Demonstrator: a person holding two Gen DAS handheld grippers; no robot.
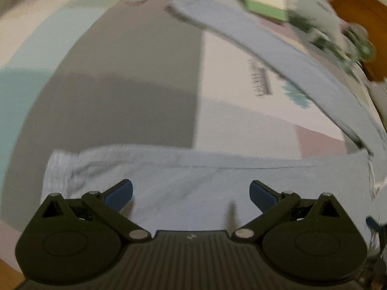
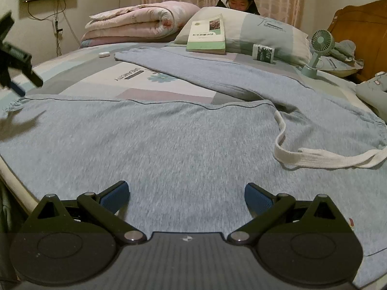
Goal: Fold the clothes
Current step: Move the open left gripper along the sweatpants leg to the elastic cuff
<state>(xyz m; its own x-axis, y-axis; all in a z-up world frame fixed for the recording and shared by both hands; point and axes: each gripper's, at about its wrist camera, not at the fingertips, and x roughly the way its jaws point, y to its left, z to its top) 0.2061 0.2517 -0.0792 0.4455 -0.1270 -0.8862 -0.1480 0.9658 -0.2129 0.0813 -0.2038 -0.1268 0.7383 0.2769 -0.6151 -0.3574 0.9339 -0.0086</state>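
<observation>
left gripper (image 1: 191,193) spread, empty, above near leg cuff | right gripper (image 2: 186,194) spread, empty | sweatpants (image 2: 157,140) splayed | advice: pinch cuff hem and waistband (image 2: 377,130) together, keep legs aligned.

Near field: flat light-blue trousers (image 2: 150,145) cover the bed (image 2: 169,91), leaving open passage ahead of the right hand-held gripper (image 2: 186,194). A white drawstring (image 2: 314,159) lies loose at right. Far obstacles: book (image 2: 206,36) on pillow (image 2: 266,33), small box (image 2: 263,53), desk fan (image 2: 319,50), folded quilt (image 2: 135,24). Left hand-held gripper (image 2: 14,60) intrudes at far left.
</observation>
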